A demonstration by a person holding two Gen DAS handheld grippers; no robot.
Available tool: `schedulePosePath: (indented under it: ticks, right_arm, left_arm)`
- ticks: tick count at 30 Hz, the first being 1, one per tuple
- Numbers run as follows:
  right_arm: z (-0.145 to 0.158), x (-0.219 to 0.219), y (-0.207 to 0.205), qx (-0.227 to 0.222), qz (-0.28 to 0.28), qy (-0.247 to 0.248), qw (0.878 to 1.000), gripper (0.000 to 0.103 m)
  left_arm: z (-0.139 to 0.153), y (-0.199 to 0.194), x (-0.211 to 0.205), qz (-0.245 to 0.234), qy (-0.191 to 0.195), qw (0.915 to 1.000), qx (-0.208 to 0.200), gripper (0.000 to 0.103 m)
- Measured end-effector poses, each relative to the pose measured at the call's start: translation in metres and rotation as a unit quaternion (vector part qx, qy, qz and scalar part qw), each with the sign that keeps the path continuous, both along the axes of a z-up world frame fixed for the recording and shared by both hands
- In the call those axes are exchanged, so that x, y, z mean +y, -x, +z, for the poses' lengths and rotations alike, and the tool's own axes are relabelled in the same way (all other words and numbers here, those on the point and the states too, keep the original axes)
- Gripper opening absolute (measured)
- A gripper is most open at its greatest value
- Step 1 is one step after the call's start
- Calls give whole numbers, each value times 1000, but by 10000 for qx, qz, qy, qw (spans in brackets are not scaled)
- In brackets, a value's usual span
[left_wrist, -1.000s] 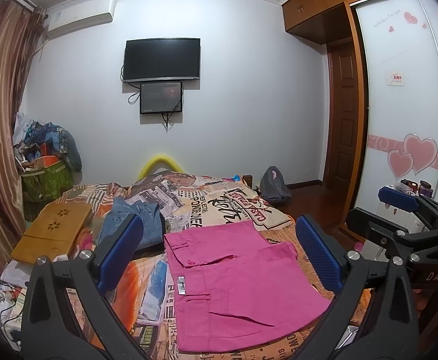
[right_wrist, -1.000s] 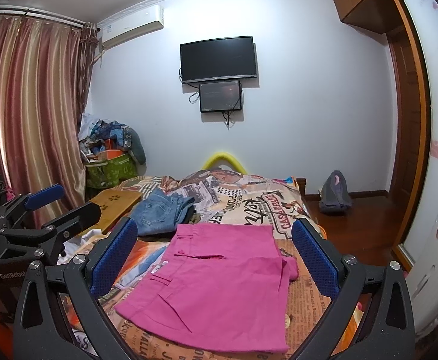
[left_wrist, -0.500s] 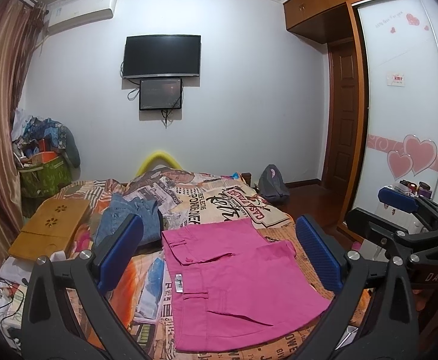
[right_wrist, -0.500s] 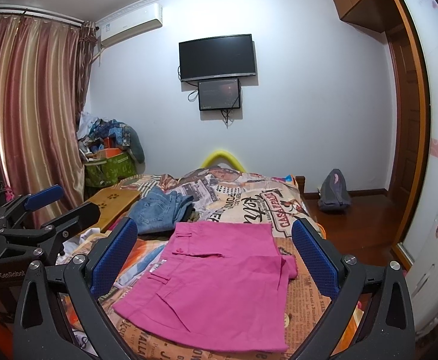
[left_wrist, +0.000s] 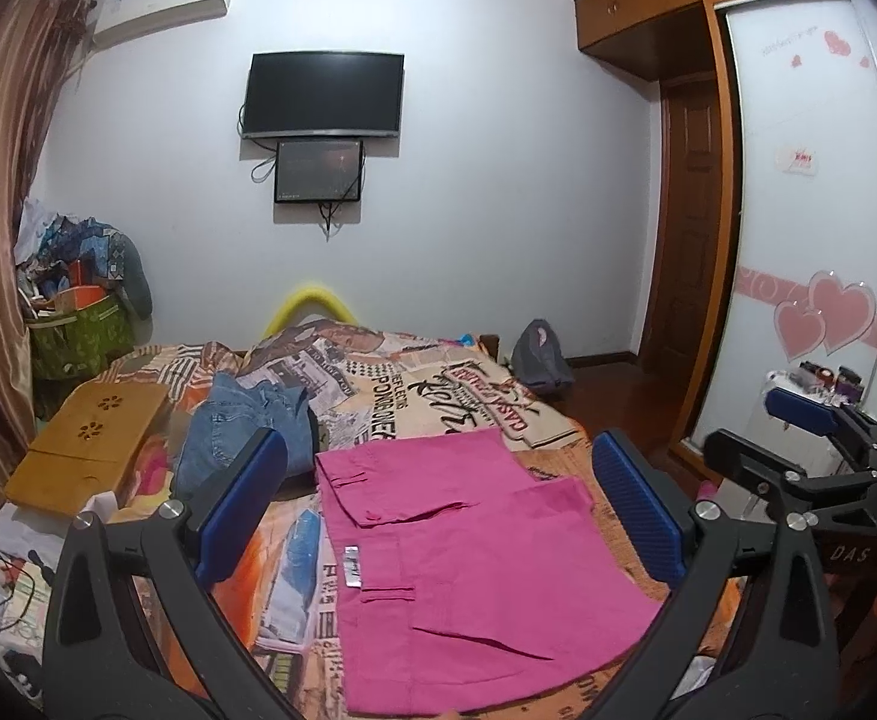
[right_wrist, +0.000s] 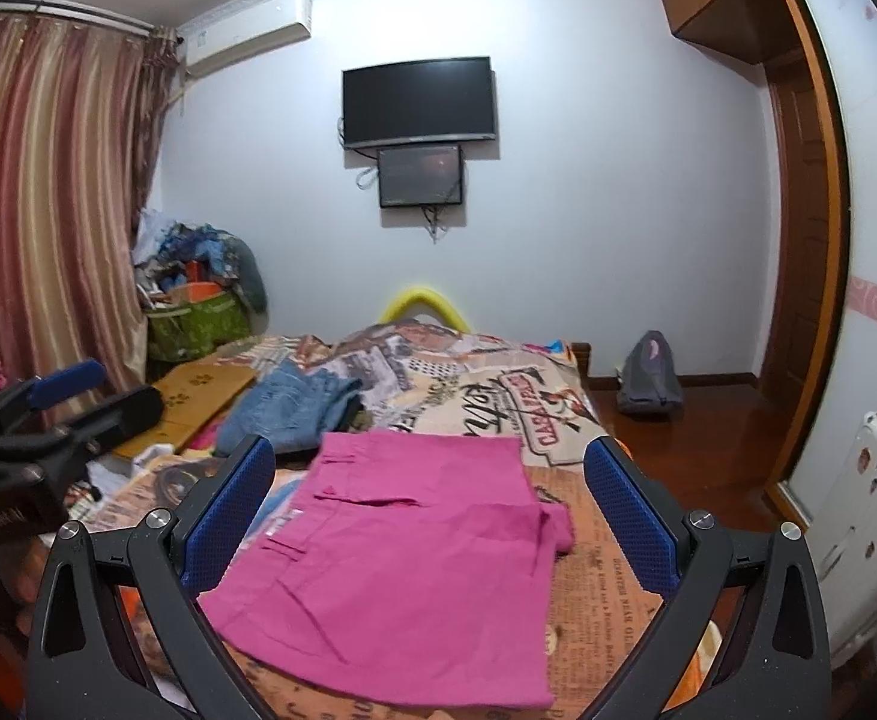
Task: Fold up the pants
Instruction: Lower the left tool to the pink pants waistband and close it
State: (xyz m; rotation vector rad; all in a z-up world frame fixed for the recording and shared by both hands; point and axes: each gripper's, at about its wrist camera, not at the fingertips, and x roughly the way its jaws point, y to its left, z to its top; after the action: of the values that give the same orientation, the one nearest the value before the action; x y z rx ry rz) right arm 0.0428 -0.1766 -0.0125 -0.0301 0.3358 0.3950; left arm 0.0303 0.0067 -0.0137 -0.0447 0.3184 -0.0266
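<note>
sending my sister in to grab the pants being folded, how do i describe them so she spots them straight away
Go to the bed with the newspaper-print cover, under the wall-mounted TV. The pink pants lie flat on its near end, already folded over on themselves. The only other garment nearby is a crumpled pair of blue jeans just beyond them, so the bright pink colour and the flat, neat lie set them apart.

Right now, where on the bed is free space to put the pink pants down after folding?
The freest patch is the printed bedspread beyond the pink pants, toward the wall. A narrower strip lies to their right, by the bed's edge. The left is crowded: jeans, a wooden tray, cables and clutter. Both the left tool and the right tool are open, holding nothing.
</note>
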Motion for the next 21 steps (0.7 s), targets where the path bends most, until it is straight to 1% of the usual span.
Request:
schedulePosePath:
  ticks: [3, 7, 10, 12, 13, 14, 15, 16, 20, 21]
  right_arm:
    - [-10, -7, -14, 186, -112, 49, 9998, 103]
    - [-28, -22, -38, 476, -265, 196, 9983, 102]
    - [-38, -30, -51, 647, -321, 294, 9970, 102]
    - [-47, -35, -65, 838, -304, 335, 9955, 102]
    - [-53, -37, -72, 942, -315, 368, 9944, 99]
    - [-57, -39, -77, 1033, -315, 401, 9933, 97]
    - [-61, -40, -82, 1124, -313, 432, 9922, 93]
    - [-68, -41, -89, 1281, -298, 479, 9902, 89]
    - [-89, -41, -113, 1718, -116, 520, 9837, 78]
    - [-96, -41, -120, 1835, -19, 494, 9818, 72]
  left_arm:
    - [-6, -21, 9, 43, -172, 9996, 197, 103]
    - [-18, -48, 22, 345, -538, 9974, 339, 103]
    - [-31, -73, 31, 410, -652, 9957, 519, 103]
    - [-43, -92, 38, 345, -601, 9947, 753, 103]
    - [-52, -106, 42, 268, -510, 9936, 969, 103]
    - [-58, -114, 45, 224, -450, 9929, 1082, 103]
    - [-69, -128, 49, 163, -331, 9904, 1335, 103]
    - [-77, -135, 50, 120, -267, 9883, 1494, 103]
    - [-112, -164, 56, 2, -25, 9791, 2036, 102]
    - [-120, -169, 56, -29, 16, 9768, 2141, 99]
